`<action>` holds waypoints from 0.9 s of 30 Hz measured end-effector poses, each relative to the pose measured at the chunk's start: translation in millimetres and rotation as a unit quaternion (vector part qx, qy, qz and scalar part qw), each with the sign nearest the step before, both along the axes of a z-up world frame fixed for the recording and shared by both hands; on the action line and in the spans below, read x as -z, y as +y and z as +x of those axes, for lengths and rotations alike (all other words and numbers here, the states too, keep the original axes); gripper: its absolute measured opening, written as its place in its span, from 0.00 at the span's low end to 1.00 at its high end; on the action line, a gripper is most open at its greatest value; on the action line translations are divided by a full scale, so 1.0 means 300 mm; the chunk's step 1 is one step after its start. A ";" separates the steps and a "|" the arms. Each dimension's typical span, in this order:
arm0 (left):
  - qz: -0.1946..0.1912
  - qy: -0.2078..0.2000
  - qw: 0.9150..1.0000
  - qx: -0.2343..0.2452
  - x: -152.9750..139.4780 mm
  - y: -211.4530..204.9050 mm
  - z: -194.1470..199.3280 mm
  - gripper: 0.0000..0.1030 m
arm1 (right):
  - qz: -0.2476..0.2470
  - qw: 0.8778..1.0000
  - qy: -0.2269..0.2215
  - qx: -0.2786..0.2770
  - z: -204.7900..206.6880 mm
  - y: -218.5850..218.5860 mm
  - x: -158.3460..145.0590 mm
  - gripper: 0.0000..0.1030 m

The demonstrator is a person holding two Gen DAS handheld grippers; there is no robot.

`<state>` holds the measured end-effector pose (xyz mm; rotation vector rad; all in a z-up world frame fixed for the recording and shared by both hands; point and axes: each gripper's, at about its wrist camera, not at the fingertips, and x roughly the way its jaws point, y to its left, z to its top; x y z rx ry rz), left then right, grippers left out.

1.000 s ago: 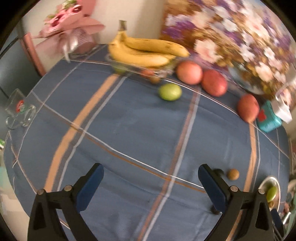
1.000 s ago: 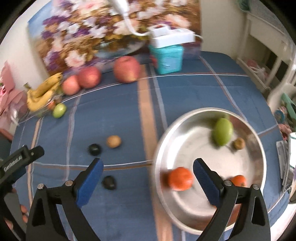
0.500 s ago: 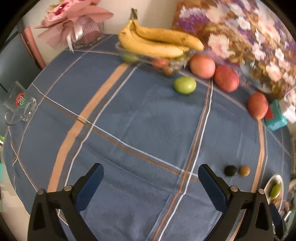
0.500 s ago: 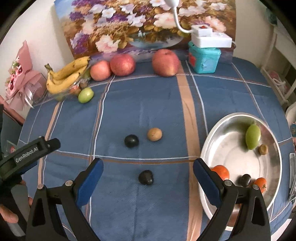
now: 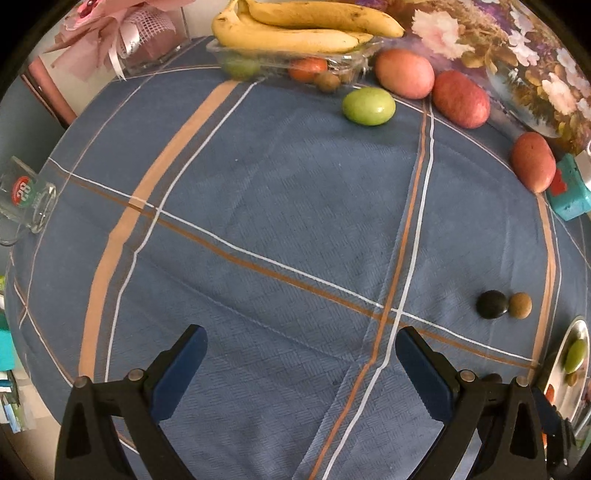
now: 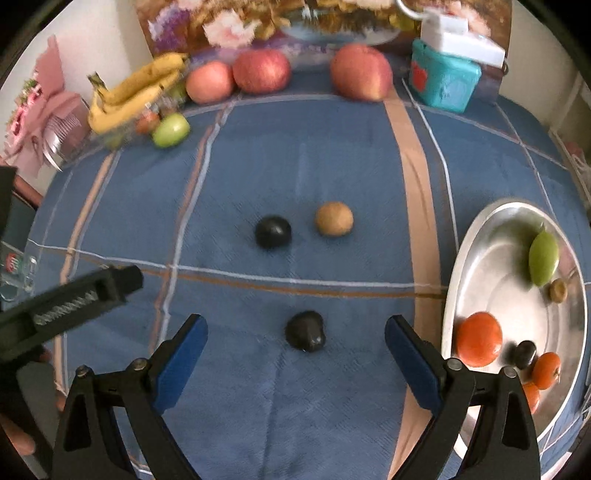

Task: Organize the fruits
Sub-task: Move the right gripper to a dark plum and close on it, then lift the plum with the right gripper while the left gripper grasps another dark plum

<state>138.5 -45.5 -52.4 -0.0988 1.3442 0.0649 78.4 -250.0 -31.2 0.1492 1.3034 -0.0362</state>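
Observation:
My right gripper (image 6: 295,334) is open and empty, its jaws on either side of a dark fruit (image 6: 306,331) on the blue cloth. Beyond it lie another dark fruit (image 6: 273,232) and a brown fruit (image 6: 334,218). A steel bowl (image 6: 480,229) at the right holds a green fruit (image 6: 543,254), orange fruits (image 6: 479,339) and small ones. My left gripper (image 5: 301,350) is open and empty over bare cloth. A green fruit (image 5: 368,106), three red apples (image 5: 404,74) and bananas (image 5: 295,27) on a clear tray lie far ahead.
A teal box (image 6: 445,85) with a white device stands at the back right. A glass mug (image 5: 26,199) lies at the left table edge. A pink bouquet (image 5: 122,26) and a floral painting (image 6: 258,22) stand at the back.
My right gripper has swung left from the bowl and come down around the near dark fruit. My left gripper has moved forward towards the far fruits.

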 end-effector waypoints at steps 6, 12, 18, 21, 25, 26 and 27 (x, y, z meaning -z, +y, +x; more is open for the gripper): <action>0.007 0.002 1.000 0.016 0.011 -0.047 -0.001 1.00 | -0.003 1.000 0.011 0.003 0.002 -0.016 0.037 0.63; 0.011 0.002 1.000 0.025 0.011 -0.070 -0.006 1.00 | -0.006 1.000 0.019 -0.010 0.008 0.003 0.064 0.43; 0.011 0.000 1.000 0.025 0.006 -0.082 -0.013 1.00 | -0.007 1.000 0.027 -0.013 0.004 0.020 0.079 0.29; 0.010 0.000 1.000 0.024 0.007 -0.080 -0.013 1.00 | 0.000 1.000 0.026 -0.014 0.001 0.020 0.077 0.26; 0.007 0.000 1.000 0.021 -0.001 -0.094 -0.010 1.00 | 0.001 1.000 0.026 -0.014 -0.002 0.021 0.073 0.25; 0.007 0.000 1.000 0.021 -0.002 -0.099 -0.009 1.00 | 0.003 1.000 0.025 -0.014 -0.003 0.023 0.071 0.25; 0.006 0.000 1.000 0.022 -0.001 -0.096 -0.009 1.00 | 0.003 1.000 0.025 -0.014 -0.003 0.027 0.071 0.25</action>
